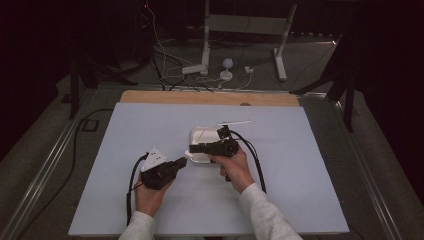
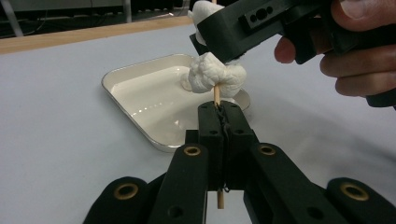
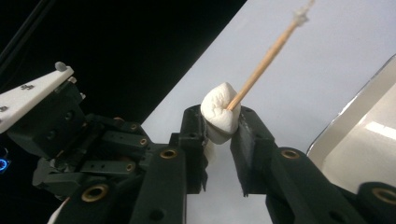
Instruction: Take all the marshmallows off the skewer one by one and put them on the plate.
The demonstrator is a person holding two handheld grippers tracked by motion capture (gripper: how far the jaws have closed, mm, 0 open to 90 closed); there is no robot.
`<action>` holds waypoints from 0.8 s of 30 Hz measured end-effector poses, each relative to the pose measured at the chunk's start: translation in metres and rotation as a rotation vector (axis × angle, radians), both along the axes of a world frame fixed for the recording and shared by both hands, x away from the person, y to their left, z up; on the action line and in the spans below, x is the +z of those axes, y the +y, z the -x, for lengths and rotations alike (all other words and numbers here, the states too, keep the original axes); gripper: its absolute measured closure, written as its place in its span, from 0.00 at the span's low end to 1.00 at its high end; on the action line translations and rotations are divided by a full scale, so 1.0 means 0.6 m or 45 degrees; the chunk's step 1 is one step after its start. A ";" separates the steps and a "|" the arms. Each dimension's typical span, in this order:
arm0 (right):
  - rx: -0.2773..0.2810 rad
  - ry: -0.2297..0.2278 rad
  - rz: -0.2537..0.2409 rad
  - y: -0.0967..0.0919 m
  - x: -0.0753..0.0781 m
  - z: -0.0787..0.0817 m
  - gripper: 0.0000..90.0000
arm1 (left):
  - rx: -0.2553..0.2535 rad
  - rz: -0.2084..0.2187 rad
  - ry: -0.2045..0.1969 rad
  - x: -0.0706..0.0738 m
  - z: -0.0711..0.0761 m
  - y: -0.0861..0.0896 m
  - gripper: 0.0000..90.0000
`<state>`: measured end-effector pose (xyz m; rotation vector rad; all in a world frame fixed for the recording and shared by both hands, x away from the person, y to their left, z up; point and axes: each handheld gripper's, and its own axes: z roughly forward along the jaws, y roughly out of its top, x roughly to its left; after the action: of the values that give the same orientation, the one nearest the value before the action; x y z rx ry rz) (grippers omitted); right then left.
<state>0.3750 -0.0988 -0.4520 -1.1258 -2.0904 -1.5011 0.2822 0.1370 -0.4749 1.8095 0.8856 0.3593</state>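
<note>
We see a white marshmallow (image 3: pixel 221 114) threaded on a thin wooden skewer (image 3: pixel 266 60), and it sits squarely between the two black jaws of our right claw (image 3: pixel 219 135). The jaws press on it from both sides, so the soft piece bulges a little above them; this claw is closed on the marshmallow. The skewer runs out of the marshmallow and slants up and away over the pale table (image 3: pixel 327 56).

In the left gripper view the same skewer (image 2: pixel 217 95) stands nearly upright, and our left claw (image 2: pixel 223 116) pinches its lower part, jaws fully together on the stick, whose end pokes out beneath them. Just above that grip the marshmallow (image 2: pixel 215 77) rides on the skewer, with the right claw (image 2: pixel 243 30) around it from above and the right hand (image 2: pixel 359 51) behind.

Under and behind the marshmallow lies a shallow white tray (image 2: pixel 135 100) with a pale rim, resting on the table.

From the high view the two claws meet near the tray (image 1: pixel 197 134) at the middle of the table (image 1: pixel 150 200), the left claw (image 1: pixel 182 162) reaching in from the left, the right claw (image 1: pixel 195 148) over the tray's near edge.
</note>
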 end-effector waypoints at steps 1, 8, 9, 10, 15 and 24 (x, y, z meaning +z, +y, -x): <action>-0.018 0.002 -0.010 -0.001 0.003 0.001 0.86 | 0.001 -0.001 -0.004 0.000 0.000 -0.001 1.00; -0.097 -0.044 -0.039 -0.007 0.018 0.005 0.89 | -0.001 0.002 -0.037 0.007 0.003 0.000 1.00; -0.097 -0.044 -0.039 -0.007 0.018 0.005 0.89 | 0.000 0.004 -0.038 0.007 0.004 0.000 1.00; -0.110 -0.048 -0.040 -0.007 0.019 0.006 0.89 | 0.002 0.005 -0.039 0.007 0.004 0.001 1.00; -0.233 -0.045 -0.084 -0.038 0.031 -0.010 0.90 | -0.018 0.017 -0.020 0.003 0.005 0.005 1.00; -0.264 -0.104 -0.043 -0.042 0.042 -0.009 0.90 | -0.027 -0.011 -0.038 0.008 0.008 -0.002 1.00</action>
<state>0.3807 -0.1238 -0.4265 -1.3241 -2.0440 -1.6964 0.2775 0.1359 -0.4703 1.8156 0.8447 0.3764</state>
